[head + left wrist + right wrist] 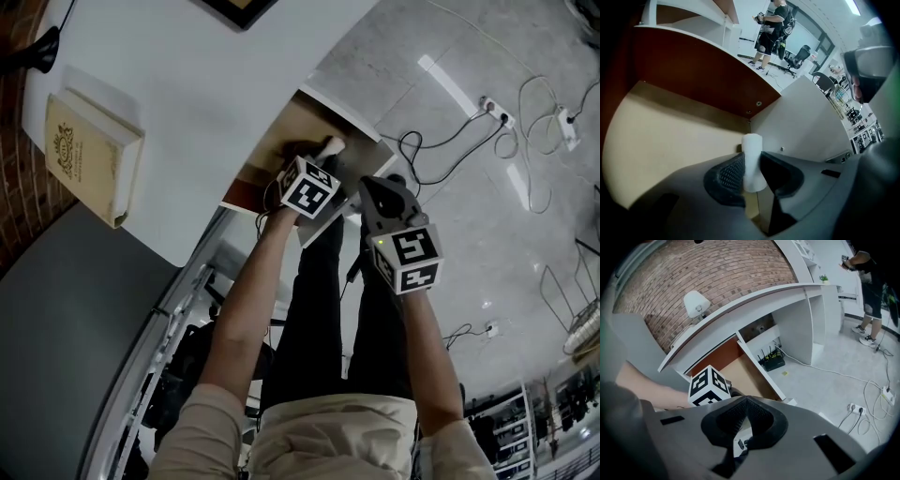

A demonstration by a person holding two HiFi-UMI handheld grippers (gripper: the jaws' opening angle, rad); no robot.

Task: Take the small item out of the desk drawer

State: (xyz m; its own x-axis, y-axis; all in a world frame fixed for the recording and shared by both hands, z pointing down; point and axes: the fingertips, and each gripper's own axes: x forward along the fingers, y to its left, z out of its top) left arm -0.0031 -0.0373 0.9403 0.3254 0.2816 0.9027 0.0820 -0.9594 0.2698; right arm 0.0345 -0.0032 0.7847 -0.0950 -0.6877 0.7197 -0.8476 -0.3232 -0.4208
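The desk drawer [274,148] stands pulled out from under the white desk [187,84], its tan floor [670,136] bare. My left gripper [322,159] reaches into it, shut on a small white cylinder [751,159] that stands upright between the ribbed pads. That cylinder [331,145] shows as a pale stub past the marker cube in the head view. My right gripper [382,199] hovers just right of the drawer's front, over the floor. In the right gripper view its jaws [746,401] meet at the tips with nothing between them, and the open drawer [740,373] lies ahead.
A thick cream book [89,155] lies on the desk's left part. Power strips and loose cables [497,112] trail over the grey floor. A router [773,363] sits under the desk, a lamp [695,302] on top. A person [771,28] stands far off.
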